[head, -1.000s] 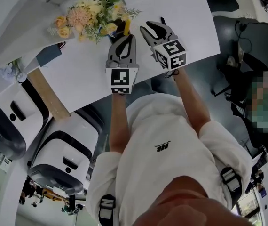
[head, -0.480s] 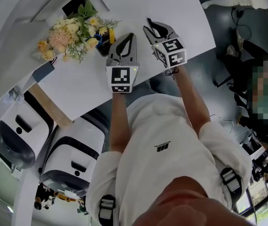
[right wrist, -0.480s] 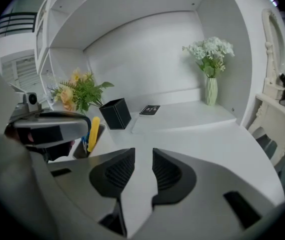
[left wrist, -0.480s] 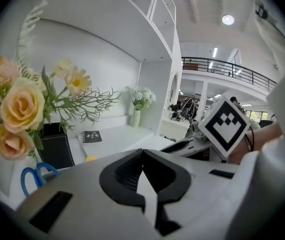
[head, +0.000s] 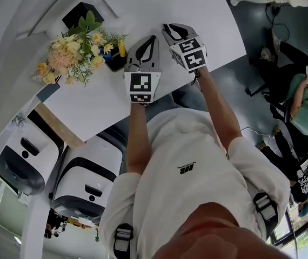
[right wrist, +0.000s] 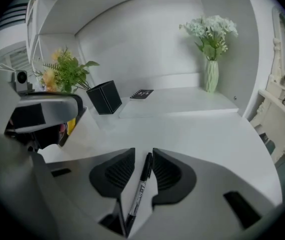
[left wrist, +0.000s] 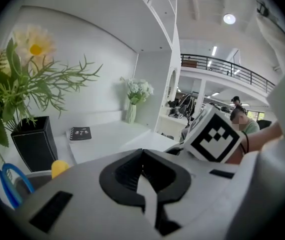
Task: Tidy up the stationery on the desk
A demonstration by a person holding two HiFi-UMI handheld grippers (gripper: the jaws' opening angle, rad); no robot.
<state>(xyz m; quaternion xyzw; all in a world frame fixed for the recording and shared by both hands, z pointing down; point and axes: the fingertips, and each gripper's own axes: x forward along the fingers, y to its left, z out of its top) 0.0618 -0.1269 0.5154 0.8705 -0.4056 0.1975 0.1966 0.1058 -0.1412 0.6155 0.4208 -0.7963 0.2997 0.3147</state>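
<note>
Marker (right wrist: 138,194) sits pinched in right tool (right wrist: 143,154); left tool (left wrist: 142,154) is closed.

Head view looks steeply down; gripper views skim the desk (head: 202,9), sharing the black pot (right wrist: 105,96).

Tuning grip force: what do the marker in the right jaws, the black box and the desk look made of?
Marker: likely smooth plastic; black ends, white printed barrel.
Black box: matte, flat-sided; plastic or coated board, can't tell.
Desk: white, smooth, slight sheen; probably laminate.
</note>
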